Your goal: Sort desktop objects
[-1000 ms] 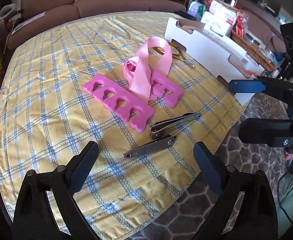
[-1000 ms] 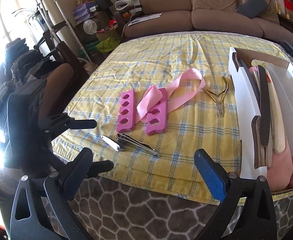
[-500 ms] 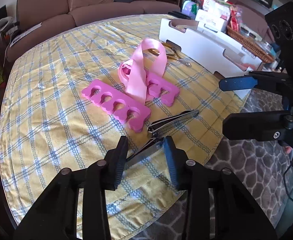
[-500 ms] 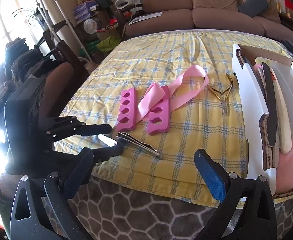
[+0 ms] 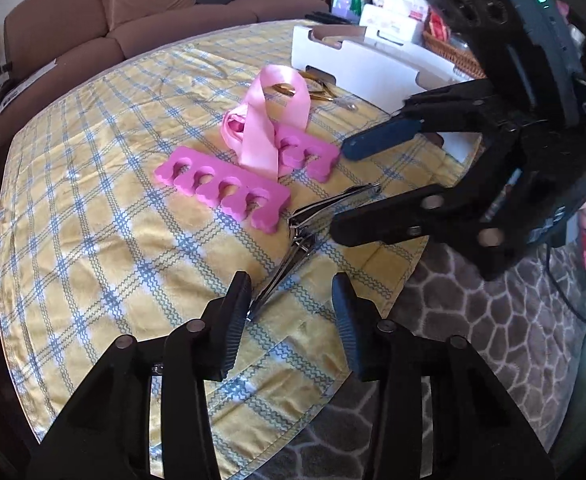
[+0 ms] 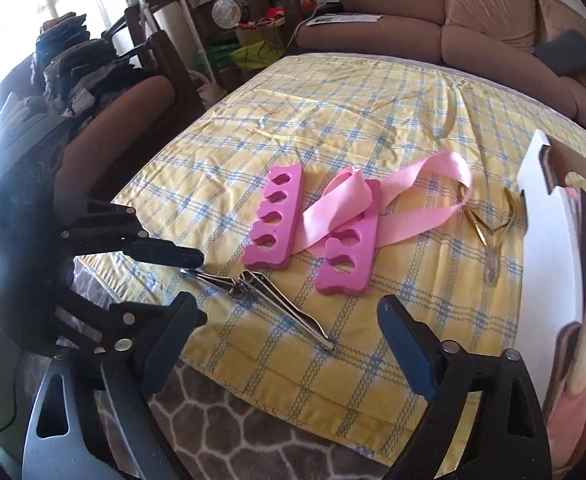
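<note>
Yellow plaid tablecloth [image 5: 93,184], brown sofa [image 5: 93,12]

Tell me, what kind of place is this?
Probably a home living room: a brown fabric sofa stands behind a table with a yellow checked tablecloth, and a cluttered shelf is nearby.

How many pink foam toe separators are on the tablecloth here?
2. One toe separator lies bare left of the ribbon; the other toe separator lies partly under it. None seem hidden.
</note>
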`<action>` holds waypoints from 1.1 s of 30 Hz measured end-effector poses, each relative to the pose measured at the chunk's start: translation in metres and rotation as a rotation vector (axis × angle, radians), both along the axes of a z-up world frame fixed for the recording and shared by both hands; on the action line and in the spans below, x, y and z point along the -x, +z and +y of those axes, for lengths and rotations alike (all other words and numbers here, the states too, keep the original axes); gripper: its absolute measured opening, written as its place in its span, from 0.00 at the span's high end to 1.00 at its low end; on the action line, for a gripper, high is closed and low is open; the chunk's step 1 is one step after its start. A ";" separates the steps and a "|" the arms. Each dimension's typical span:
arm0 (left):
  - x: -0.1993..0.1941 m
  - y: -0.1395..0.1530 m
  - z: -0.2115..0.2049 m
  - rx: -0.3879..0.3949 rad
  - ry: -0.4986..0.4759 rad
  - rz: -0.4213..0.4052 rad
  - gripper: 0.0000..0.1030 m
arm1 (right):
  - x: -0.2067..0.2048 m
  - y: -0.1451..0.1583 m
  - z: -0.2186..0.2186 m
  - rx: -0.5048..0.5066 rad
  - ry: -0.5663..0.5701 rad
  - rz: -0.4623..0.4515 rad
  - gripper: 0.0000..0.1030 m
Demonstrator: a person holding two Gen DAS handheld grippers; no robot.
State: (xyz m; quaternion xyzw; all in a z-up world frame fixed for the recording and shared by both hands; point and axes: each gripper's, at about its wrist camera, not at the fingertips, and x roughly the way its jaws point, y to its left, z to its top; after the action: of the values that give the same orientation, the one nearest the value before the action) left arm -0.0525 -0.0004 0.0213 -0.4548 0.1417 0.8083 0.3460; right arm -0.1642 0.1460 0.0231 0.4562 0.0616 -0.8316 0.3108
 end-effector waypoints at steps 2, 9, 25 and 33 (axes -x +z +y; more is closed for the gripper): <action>0.003 0.001 -0.004 -0.016 0.011 -0.021 0.78 | 0.008 -0.012 -0.007 -0.042 0.027 -0.008 0.34; 0.005 0.000 -0.009 -0.029 0.031 -0.020 0.68 | 0.002 -0.015 -0.008 -0.043 0.073 0.002 0.78; 0.011 0.000 -0.009 -0.037 0.061 -0.014 0.93 | -0.010 -0.016 -0.027 -0.106 0.126 0.041 0.92; 0.011 0.026 -0.025 -0.188 0.099 -0.048 0.93 | -0.014 -0.001 -0.010 0.024 0.052 0.022 0.92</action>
State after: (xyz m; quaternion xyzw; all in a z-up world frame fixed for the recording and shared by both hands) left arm -0.0631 -0.0249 0.0472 -0.4459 0.0344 0.8230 0.3502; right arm -0.1500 0.1362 0.0226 0.4414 0.0671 -0.8289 0.3371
